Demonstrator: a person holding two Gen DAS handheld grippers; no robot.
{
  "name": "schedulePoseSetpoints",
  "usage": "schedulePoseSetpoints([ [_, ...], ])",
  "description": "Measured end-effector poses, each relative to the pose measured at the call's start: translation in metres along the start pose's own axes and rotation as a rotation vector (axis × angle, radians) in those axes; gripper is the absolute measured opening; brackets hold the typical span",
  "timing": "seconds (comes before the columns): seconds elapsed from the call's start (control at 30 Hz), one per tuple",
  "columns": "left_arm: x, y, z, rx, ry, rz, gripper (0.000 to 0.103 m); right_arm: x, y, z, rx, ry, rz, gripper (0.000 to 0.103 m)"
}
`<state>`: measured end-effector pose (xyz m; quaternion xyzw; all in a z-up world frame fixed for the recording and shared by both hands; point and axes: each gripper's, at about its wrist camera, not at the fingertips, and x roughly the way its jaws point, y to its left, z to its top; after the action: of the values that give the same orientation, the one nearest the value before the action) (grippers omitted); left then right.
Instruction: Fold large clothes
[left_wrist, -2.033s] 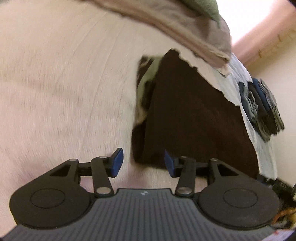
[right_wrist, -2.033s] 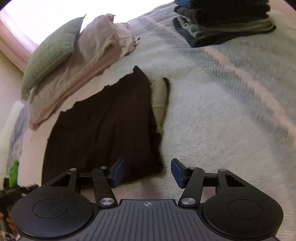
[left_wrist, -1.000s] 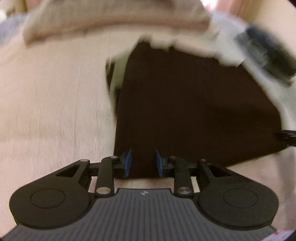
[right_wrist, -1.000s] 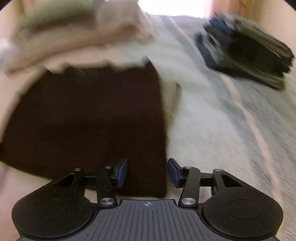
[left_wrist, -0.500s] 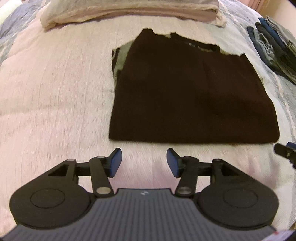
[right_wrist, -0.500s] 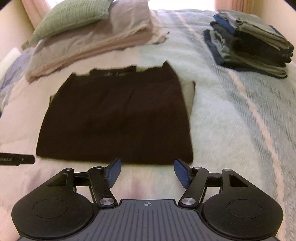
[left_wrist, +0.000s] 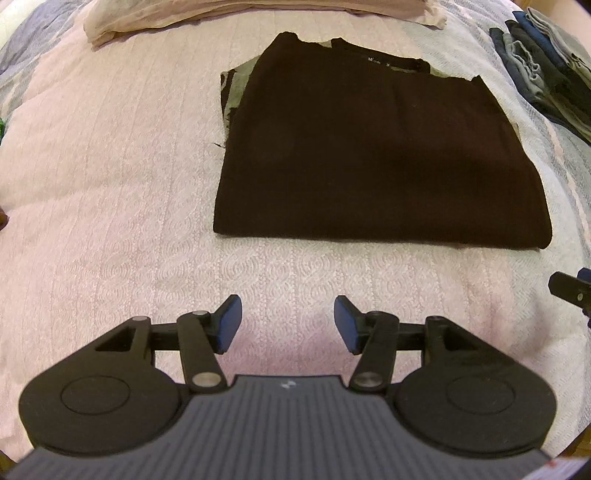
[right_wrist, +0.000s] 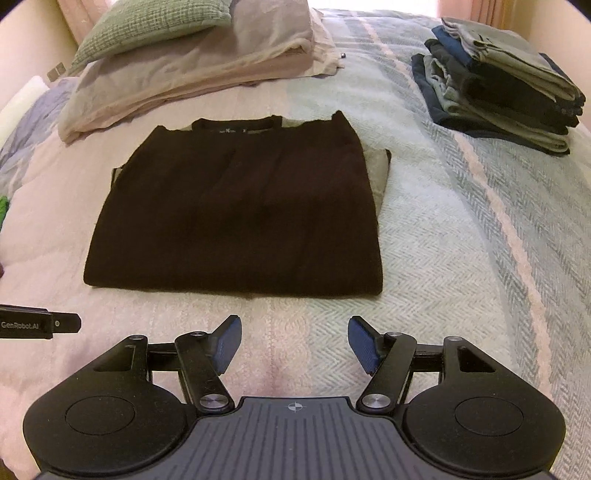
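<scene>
The dark sweater (right_wrist: 236, 218) lay folded into a flat rectangle on the bed (right_wrist: 424, 258), collar toward the pillows (right_wrist: 192, 62). It looked soft and limp, likely to sag unless pinched at both corners of its near folded edge. Left tongs (left_wrist: 287, 325) and right tongs (right_wrist: 294, 339) hung wide and empty just short of that edge.
</scene>
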<state>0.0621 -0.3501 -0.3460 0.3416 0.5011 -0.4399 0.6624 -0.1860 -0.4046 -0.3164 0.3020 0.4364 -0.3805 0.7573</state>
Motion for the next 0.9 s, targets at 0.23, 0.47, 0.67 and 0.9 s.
schedulePoseSetpoints([
  [0.23, 0.012, 0.003, 0.003, 0.006, 0.018, -0.001, 0.052, 0.013, -0.004, -0.003, 0.030, 0.026, -0.004, 0.061],
  [0.47, 0.028, 0.028, 0.010, -0.022, -0.043, -0.063, 0.055, 0.029, -0.020, 0.007, 0.073, 0.027, -0.065, 0.061],
  [0.67, 0.037, 0.080, 0.042, -0.066, -0.219, -0.142, 0.074, 0.025, -0.039, 0.028, 0.109, -0.038, -0.129, 0.061],
  [0.9, 0.094, 0.129, 0.090, -0.143, -0.204, -0.357, 0.077, 0.034, -0.064, 0.038, 0.186, -0.063, -0.191, 0.061],
])
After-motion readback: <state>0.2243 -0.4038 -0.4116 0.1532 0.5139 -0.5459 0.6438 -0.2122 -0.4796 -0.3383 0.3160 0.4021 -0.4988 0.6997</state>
